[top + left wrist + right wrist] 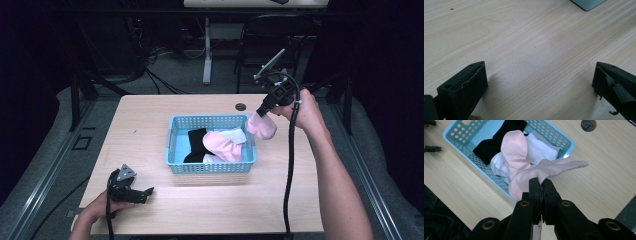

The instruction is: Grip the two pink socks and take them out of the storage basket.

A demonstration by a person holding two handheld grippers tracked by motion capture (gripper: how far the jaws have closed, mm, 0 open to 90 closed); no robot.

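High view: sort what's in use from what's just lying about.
In use:
- pink sock, held by right hand-held gripper
- blue basket
- socks in basket: pink, black, white

Lying about:
- chair behind table
- floor cables
- left hand-held gripper, open, idle

My pale wooden counter (150, 125) is carrying a light-blue perforated basket (210, 168), and my left gripper (148, 191) is resting near its front-left corner.

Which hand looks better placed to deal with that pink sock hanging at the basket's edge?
The right. The right gripper is already shut on the pink sock and holds it raised by the blue basket's right end. The left gripper rests open near the table's front left, away from the basket.
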